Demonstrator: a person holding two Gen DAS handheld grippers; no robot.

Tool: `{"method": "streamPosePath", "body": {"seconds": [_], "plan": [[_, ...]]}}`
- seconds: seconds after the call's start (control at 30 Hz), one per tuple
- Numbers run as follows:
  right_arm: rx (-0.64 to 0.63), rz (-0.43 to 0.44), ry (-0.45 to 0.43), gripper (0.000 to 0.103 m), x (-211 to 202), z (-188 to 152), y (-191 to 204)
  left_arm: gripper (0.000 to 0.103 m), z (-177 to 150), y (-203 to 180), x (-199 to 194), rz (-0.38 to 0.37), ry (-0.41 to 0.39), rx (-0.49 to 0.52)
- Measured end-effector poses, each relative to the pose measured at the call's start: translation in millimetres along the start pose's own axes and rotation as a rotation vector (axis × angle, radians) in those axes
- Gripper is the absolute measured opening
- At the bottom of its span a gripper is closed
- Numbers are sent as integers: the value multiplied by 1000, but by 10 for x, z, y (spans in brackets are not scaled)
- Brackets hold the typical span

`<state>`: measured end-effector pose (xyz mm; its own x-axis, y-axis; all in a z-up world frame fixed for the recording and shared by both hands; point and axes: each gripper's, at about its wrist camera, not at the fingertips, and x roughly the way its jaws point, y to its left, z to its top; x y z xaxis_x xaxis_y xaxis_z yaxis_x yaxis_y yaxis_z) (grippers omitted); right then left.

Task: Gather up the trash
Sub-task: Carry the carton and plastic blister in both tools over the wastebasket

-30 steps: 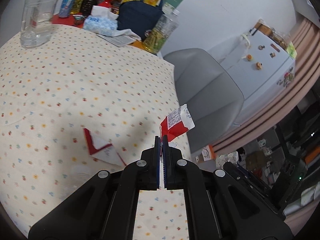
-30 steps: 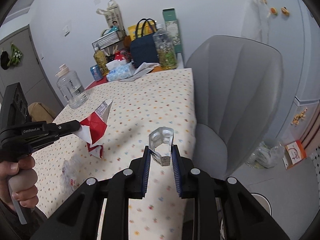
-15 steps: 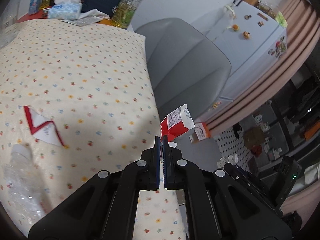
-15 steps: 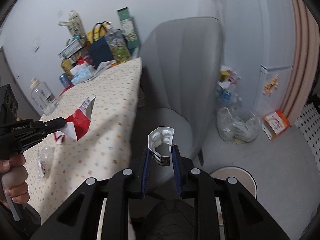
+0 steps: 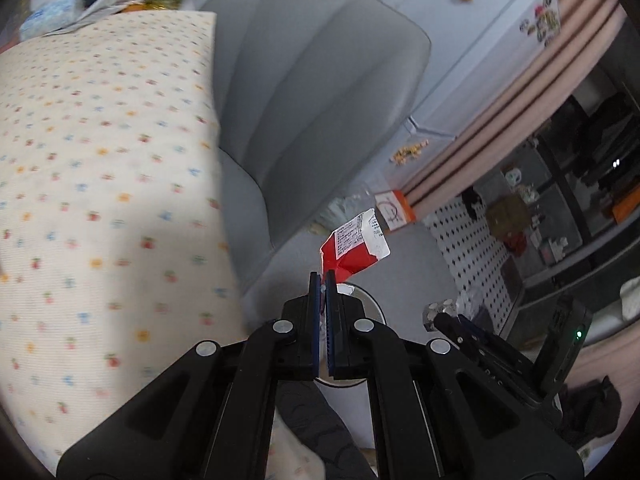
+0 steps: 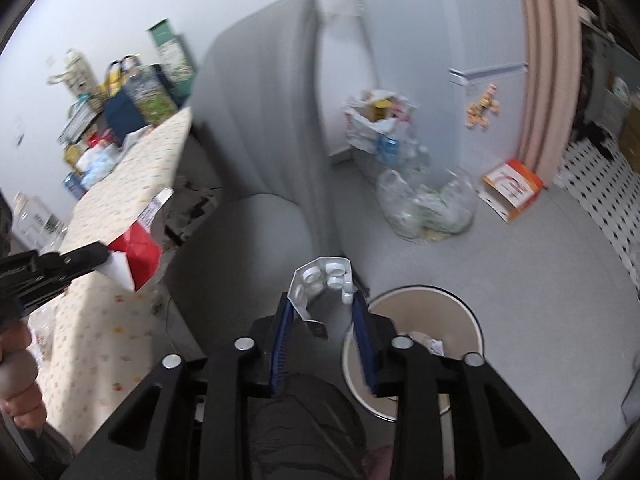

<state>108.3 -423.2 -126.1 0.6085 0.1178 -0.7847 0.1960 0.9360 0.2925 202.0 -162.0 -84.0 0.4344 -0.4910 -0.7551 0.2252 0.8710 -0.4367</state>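
Counter (image 5: pixel 100 140): far left, under a dotted cloth, with bags and bottles crowded at its far end. Both grippers are off its edge now, out over the floor.

Left gripper (image 5: pixel 323 276): jaws pressed nearly flat together, pinching the red and white carton scrap (image 5: pixel 354 244) by its lower corner. The rest of the scrap sticks up and out past the tips. A thin edge grip suits a flat sheet like this. In the right wrist view the same scrap (image 6: pixel 136 250) hangs at the counter's edge.

Chair (image 5: pixel 320 92): grey, padded, tucked against the counter. It sits between the counter and the bin, so both loads have to swing round it.

Right gripper (image 6: pixel 324 308): jaws set at a middling width, holding the white plastic blister tray (image 6: pixel 320 284) across its sides. The tray is hollow and springy, hence a looser hold, I'd say.

Trash bin (image 6: pixel 468 312): round, cream, open-topped, on the floor just right of the right gripper. Crumpled paper is already inside.

Where the trash is: both pieces are airborne, neither over the bin's mouth yet; the tray is nearer.

Further right: a clear bag of bottles (image 6: pixel 428 204) and an orange box (image 6: pixel 512 190) on the floor.

Next call: carry right, centre over the opening, then release.
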Motion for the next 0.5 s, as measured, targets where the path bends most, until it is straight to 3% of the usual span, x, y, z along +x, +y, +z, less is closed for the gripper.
{"method": "streamPosePath", "body": {"seconds": [0.03, 0.07, 0.13, 0.37, 0.5], "plan": [[19, -16, -1, 42, 21, -10, -76, 3, -9, -62, 72, 1, 13, 11], [36, -22, -1, 58, 34, -13, -135, 3, -16, -109, 127, 1, 22, 19], [65, -48, -14, 72, 23, -27, -268, 3, -29, -230, 272, 1, 46, 35], [135, -91, -24, 85, -95, -98, -721, 3, -139, -544, 695, -11, 124, 84], [177, -104, -28, 86, -155, -148, -928, 3, -180, -693, 865, -17, 157, 111]]}}
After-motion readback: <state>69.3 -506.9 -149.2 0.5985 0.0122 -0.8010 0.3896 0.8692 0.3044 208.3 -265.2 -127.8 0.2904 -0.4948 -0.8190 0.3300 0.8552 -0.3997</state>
